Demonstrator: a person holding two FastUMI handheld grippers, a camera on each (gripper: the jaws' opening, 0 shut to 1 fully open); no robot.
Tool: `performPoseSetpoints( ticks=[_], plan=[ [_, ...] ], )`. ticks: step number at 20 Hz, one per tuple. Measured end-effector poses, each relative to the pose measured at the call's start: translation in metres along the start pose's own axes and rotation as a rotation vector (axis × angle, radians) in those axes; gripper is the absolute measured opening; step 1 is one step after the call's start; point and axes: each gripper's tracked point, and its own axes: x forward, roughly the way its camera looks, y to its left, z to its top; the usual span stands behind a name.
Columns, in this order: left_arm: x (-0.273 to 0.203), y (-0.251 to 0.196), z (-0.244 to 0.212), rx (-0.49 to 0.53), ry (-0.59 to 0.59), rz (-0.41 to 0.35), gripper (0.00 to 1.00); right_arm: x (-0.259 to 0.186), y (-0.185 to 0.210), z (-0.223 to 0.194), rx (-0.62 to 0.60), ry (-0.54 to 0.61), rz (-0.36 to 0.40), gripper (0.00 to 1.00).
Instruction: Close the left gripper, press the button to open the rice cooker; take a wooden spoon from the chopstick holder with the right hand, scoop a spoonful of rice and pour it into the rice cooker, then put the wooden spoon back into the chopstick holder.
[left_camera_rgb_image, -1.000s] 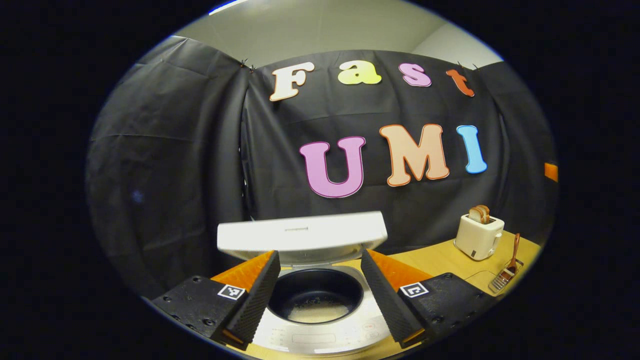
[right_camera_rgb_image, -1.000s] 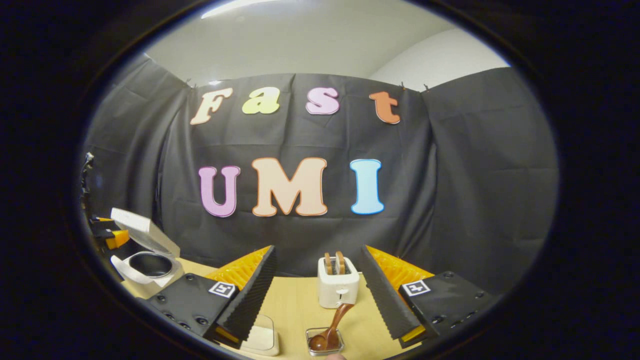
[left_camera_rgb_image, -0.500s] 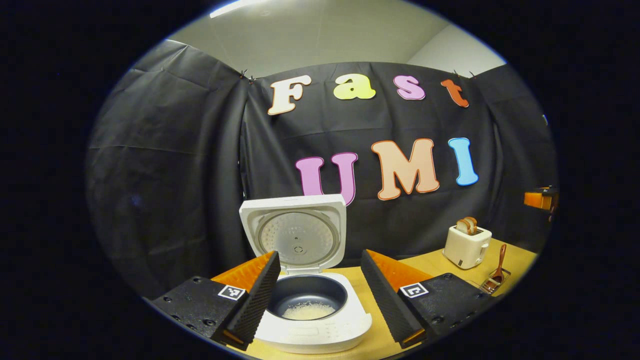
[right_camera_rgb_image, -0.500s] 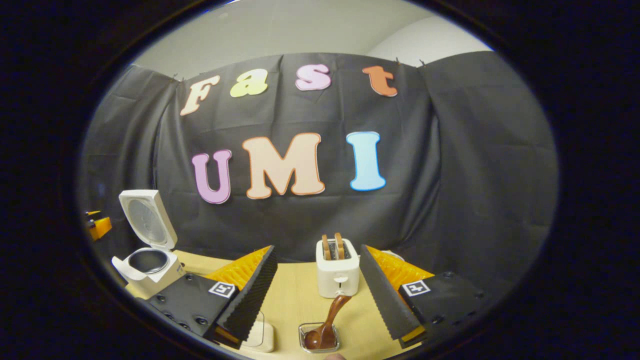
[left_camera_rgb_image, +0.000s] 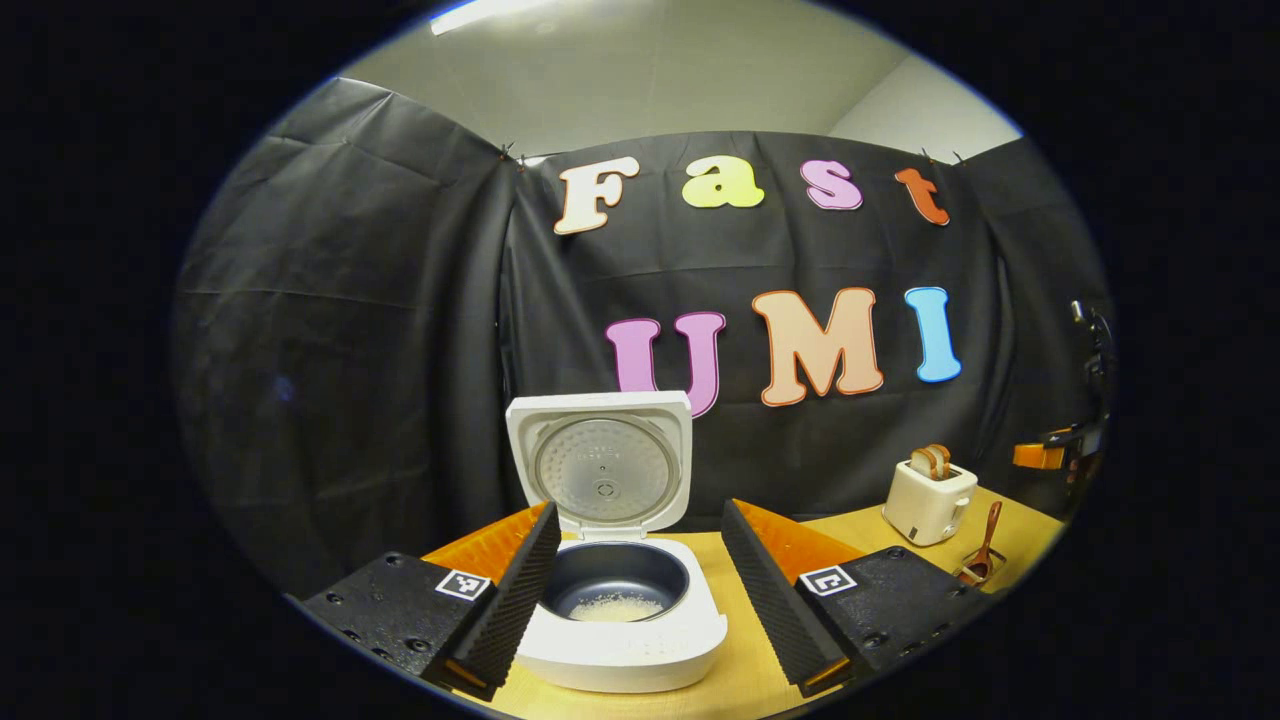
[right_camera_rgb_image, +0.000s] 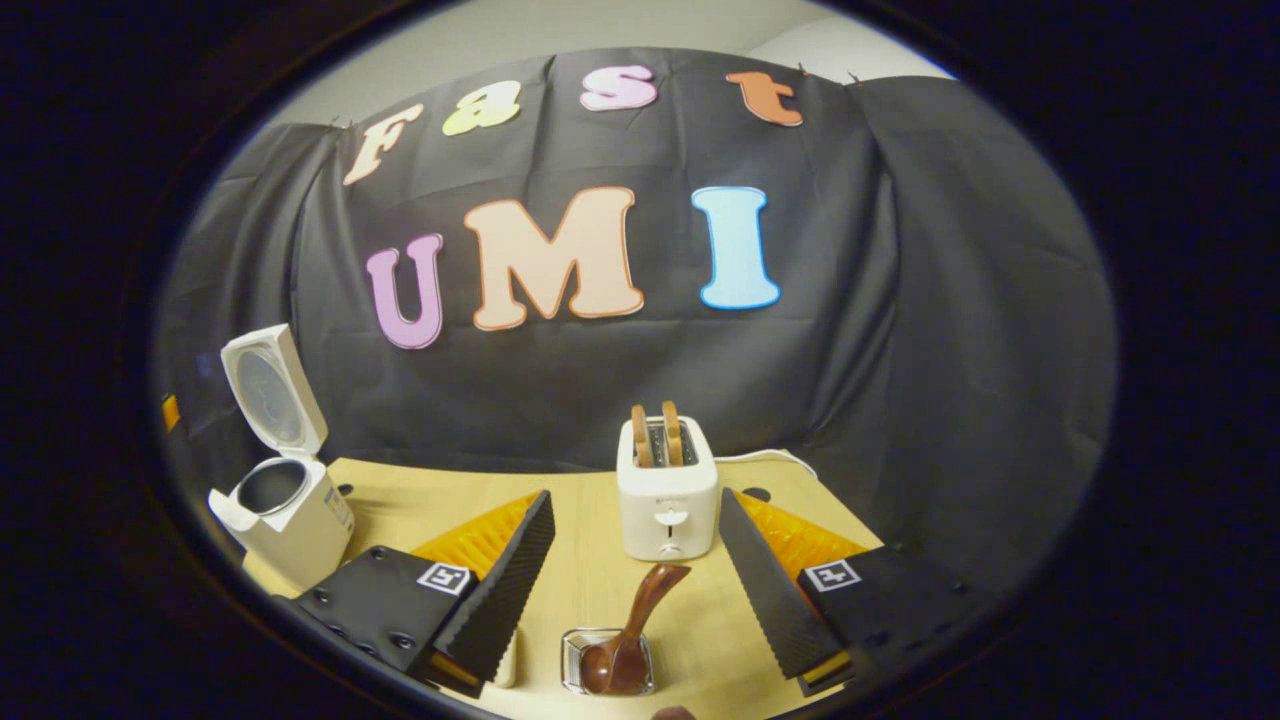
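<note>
Rice cooker: I log a white, boxy plastic rice cooker (left_camera_rgb_image: 622, 640) standing on the worktop straight ahead in the left gripper view, framed between my left tool's fingers. In the right gripper view it sits at the far left (right_camera_rgb_image: 285, 510).
Lid: white hinged lid (left_camera_rgb_image: 603, 463) swung fully up, its round metal inner plate facing me.
Inner pot: dark round pot (left_camera_rgb_image: 617, 583) uncovered, with a small patch of white rice (left_camera_rgb_image: 615, 607) lying on its bottom.
Wooden spoon: brown wooden spoon (right_camera_rgb_image: 628, 640), bowl down in the holder, handle tilted up toward the toaster. I also see it at the right edge of the left gripper view (left_camera_rgb_image: 982, 545).
Chopstick holder: small clear square holder (right_camera_rgb_image: 572, 665) on the worktop, between my right tool's fingers and close below them.
Left tool: left tool (left_camera_rgb_image: 637, 600) spread wide, fingers well apart either side of the cooker, touching nothing.
Right tool: right tool (right_camera_rgb_image: 637, 590) spread wide above the spoon, clear of it; holding nothing.
Toaster: white two-slot toaster (right_camera_rgb_image: 667, 490) with two brown bread slices (right_camera_rgb_image: 652, 434) upright in the slots, just behind the holder.
Worktop: pale wooden worktop (right_camera_rgb_image: 600, 575) carrying all the above.
Other item: pale block, partly hidden behind my right tool's left finger (right_camera_rgb_image: 509, 655); I cannot tell what it is.
</note>
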Motion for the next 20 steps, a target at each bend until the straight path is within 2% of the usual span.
performPoseSetpoints(
  ticks=[2, 3, 4, 5, 7, 8, 12, 13, 20],
  plan=[
    [-0.006, 0.002, 0.002, -0.005, 0.000, 0.015, 0.99, 0.011, -0.002, -0.014, -0.001, 0.039, 0.002, 1.00],
    [-0.008, 0.003, 0.004, -0.005, -0.003, 0.021, 0.96, 0.016, -0.003, -0.021, 0.002, 0.060, 0.005, 1.00],
    [-0.011, 0.005, 0.006, 0.000, -0.005, 0.030, 0.99, 0.022, -0.005, -0.028, 0.006, 0.086, 0.006, 1.00],
    [-0.013, 0.005, 0.006, 0.005, -0.006, 0.035, 0.96, 0.028, -0.006, -0.037, 0.009, 0.110, 0.007, 1.00],
    [-0.019, 0.006, 0.008, 0.018, -0.004, 0.048, 0.99, 0.037, -0.009, -0.054, 0.013, 0.159, 0.006, 1.00],
    [-0.020, 0.007, 0.008, 0.021, -0.003, 0.054, 0.95, 0.042, -0.011, -0.061, 0.014, 0.181, 0.006, 1.00],
    [-0.026, 0.015, 0.005, 0.027, 0.014, 0.086, 0.95, 0.055, -0.011, -0.094, 0.023, 0.282, 0.020, 1.00],
    [-0.029, 0.017, 0.004, 0.027, 0.017, 0.092, 0.99, 0.058, -0.010, -0.102, 0.026, 0.301, 0.021, 1.00],
    [-0.035, 0.024, -0.002, 0.040, 0.045, 0.127, 0.96, 0.073, -0.005, -0.140, 0.055, 0.407, 0.047, 1.00]
  ],
)
